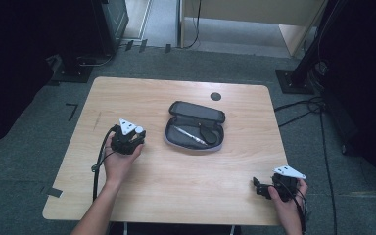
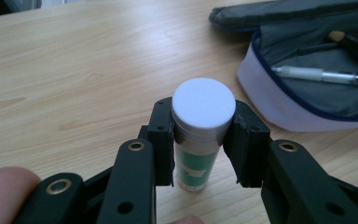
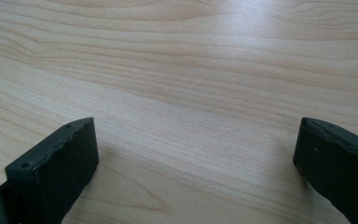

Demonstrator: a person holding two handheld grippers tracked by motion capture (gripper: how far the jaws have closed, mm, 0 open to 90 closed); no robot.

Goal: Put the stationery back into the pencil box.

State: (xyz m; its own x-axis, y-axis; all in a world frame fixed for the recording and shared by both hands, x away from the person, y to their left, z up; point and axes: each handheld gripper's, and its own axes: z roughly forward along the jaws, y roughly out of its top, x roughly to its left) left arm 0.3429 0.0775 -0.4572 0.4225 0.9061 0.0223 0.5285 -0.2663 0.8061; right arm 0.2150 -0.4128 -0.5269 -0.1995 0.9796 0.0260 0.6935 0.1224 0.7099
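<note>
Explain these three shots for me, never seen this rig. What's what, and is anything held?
No robot here: a person at a wooden table holds a two-jaw tool in each hand. The wide shot looks down from above; the other two come from cameras riding on each tool. The left tool is clamped on a small white-capped tube with a green label, standing upright beside an open grey pencil case with a pen inside. The right tool rests near the table's near right corner, jaws wide apart, nothing between them.
</note>
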